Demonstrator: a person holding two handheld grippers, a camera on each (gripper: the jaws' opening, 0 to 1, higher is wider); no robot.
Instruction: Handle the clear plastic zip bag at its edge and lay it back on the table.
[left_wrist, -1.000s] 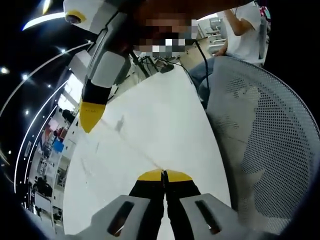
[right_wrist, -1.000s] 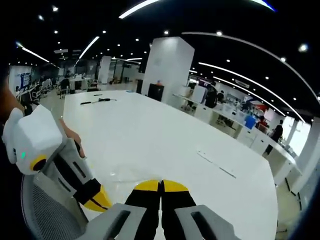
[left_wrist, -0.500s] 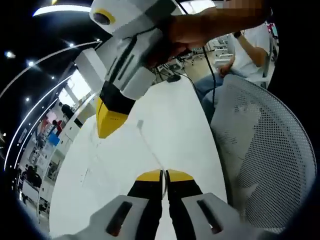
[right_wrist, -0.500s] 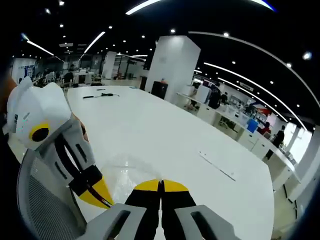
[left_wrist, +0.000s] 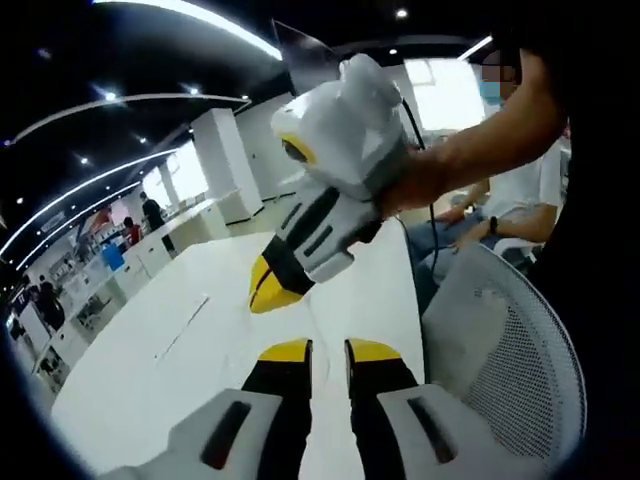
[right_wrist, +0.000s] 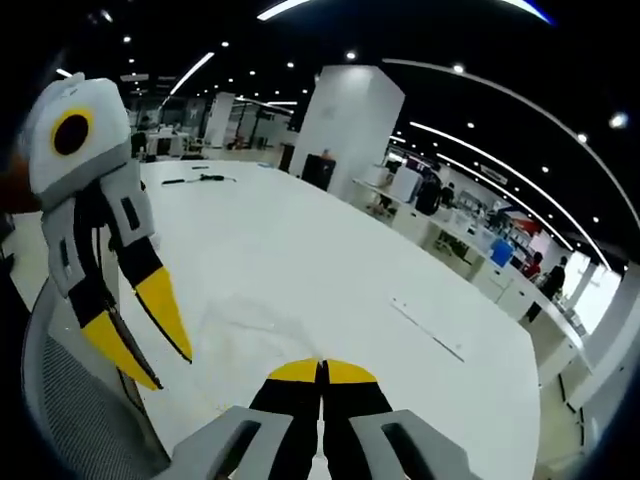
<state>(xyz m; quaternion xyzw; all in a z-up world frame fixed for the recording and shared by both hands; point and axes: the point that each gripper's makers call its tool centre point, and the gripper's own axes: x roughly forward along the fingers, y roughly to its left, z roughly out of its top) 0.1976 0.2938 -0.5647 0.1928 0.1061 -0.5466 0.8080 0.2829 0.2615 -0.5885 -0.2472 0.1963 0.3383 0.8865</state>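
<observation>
Left gripper view: left gripper (left_wrist: 328, 350) has its jaws parted with a clear gap, nothing between them. Right gripper (left_wrist: 272, 290) enters from upper right, held in a hand (left_wrist: 405, 185), yellow tips together above the table (left_wrist: 150, 380). Mesh chair (left_wrist: 510, 360) sits at right. Right gripper view: right gripper (right_wrist: 322, 372) has its jaws pressed together; whether a bag edge is pinched there cannot be told. Bag (right_wrist: 250, 320) lies flat and crinkled on the table (right_wrist: 320, 260), just ahead of the right tips. Left gripper (right_wrist: 150, 335) hangs at left with its yellow tips spread, above the bag's near edge.
</observation>
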